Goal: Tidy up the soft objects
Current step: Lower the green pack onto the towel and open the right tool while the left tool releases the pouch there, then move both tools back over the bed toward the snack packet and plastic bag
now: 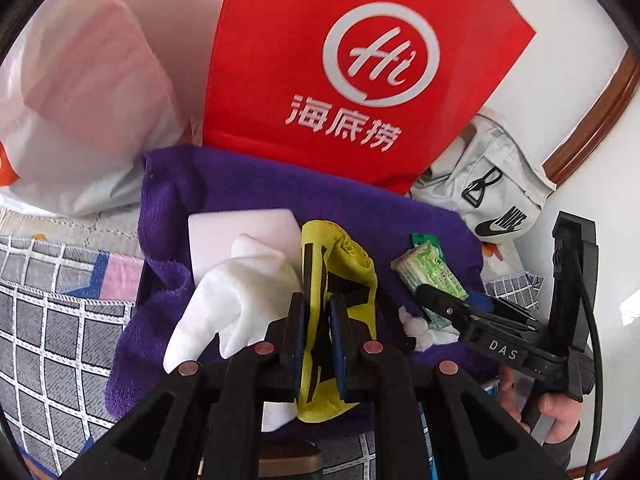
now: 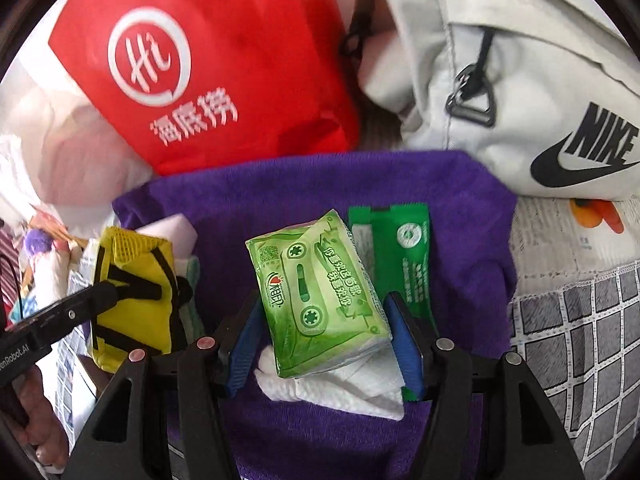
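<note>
My left gripper (image 1: 318, 332) is shut on a yellow sock with black stripes (image 1: 340, 264), held over a purple towel (image 1: 240, 184). A white sock (image 1: 236, 300) and a white sponge block (image 1: 240, 232) lie on the towel to its left. My right gripper (image 2: 324, 340) is shut on a light green tissue pack (image 2: 316, 292), with its blue pads against both sides. A crumpled white tissue (image 2: 340, 390) lies under the pack and a dark green sachet (image 2: 404, 252) beside it. The yellow sock also shows in the right wrist view (image 2: 132, 292).
A red non-woven bag (image 1: 340, 60) stands behind the towel, with a white plastic bag (image 1: 80, 100) to its left. A grey Nike bag (image 2: 520, 80) lies at the back right. A grey checked cloth (image 1: 52, 300) covers the surface around the towel.
</note>
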Demonstrator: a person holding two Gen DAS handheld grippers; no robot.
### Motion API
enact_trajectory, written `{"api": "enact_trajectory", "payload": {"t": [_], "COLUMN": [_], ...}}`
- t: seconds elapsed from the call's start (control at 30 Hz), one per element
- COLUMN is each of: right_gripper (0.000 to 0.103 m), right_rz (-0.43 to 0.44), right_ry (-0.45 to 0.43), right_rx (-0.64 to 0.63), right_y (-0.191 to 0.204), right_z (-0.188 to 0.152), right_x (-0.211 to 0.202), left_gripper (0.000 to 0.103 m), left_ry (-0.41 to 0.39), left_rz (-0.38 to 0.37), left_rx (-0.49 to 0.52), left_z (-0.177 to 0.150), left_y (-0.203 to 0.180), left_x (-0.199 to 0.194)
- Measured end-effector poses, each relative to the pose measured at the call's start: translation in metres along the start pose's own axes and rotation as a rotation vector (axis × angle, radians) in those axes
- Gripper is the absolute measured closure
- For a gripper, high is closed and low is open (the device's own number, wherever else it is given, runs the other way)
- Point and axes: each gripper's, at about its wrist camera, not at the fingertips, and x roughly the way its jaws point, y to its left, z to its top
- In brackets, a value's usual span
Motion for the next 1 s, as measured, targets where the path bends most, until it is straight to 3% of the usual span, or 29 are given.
{"api": "enact_trajectory", "payload": {"t": [0.3,0.5,0.67,1.0], "right_gripper": [0.042,0.032,0.032,0.032], "right_rz": [-0.022,0.005,0.060,-0.007], "right_ry": [0.030,0.004,-0.030,-0.180], "right_rx": [-0.007,-0.012,0.010,-0.024], "right_y": [0.005,0.005,0.000,0.003], "right_z": [0.006,0.006,0.007,0.009], "right_x": [0.007,-0.006,-0.024,-0.070], "left_gripper": [0.088,0.078,0.053,0.043], "left_ry": [0.009,0.014,-0.009,-0.027], "left_rz": [-0.007,-0.012,-0.006,0.071], "left_rx": [-0.013,-0.010,-0.007,0.056], "left_z": [0.000,0.000,0.000,0.000], "left_y": [0.002,0.001,-0.003,-0.030], "left_x": [0.004,0.003,-0.002,-0.016]}}
